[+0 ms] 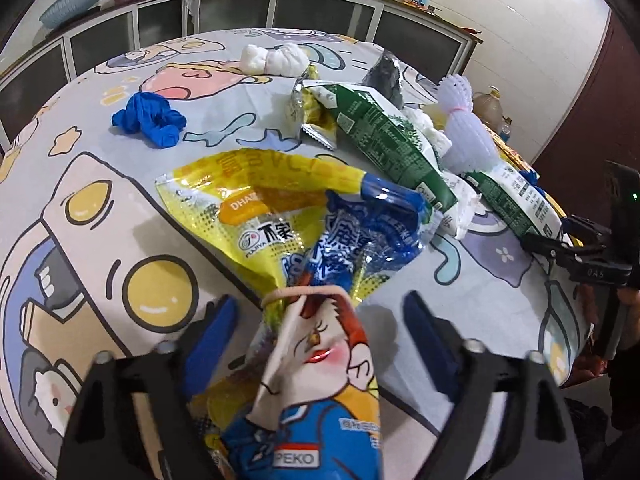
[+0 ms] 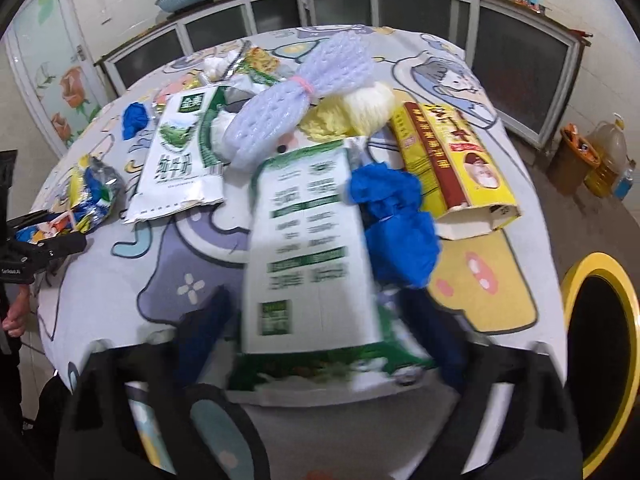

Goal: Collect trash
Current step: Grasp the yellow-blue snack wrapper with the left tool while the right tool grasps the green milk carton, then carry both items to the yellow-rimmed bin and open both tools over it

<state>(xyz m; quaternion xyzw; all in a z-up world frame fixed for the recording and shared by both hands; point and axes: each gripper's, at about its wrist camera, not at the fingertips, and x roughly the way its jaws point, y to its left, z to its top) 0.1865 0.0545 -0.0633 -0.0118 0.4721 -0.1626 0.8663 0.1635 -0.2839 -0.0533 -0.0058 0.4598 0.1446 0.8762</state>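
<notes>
A yellow and blue snack bag (image 1: 280, 216), tied at its neck with a rubber band, lies on the cartoon tablecloth (image 1: 92, 208). My left gripper (image 1: 322, 332) is open, one blue finger on each side of the tied neck, with gaps to the bag. In the right wrist view a green and white milk pack (image 2: 304, 240) lies between the fingers of my right gripper (image 2: 318, 332), which is open; the view is blurred and a gap shows at the left finger. A crumpled blue glove (image 2: 396, 220) rests against that pack. A yellow-rimmed bin (image 2: 600, 360) stands at the table's right.
More trash lies on the table: a blue glove (image 1: 150, 120), white wads (image 1: 276, 58), another milk pack (image 2: 180, 160), a lavender foam net (image 2: 288, 112), yellow foam (image 2: 352, 114) and a yellow box (image 2: 452, 160). Cabinets (image 1: 240, 8) line the wall behind. A person's hand (image 2: 16, 320) shows at the left.
</notes>
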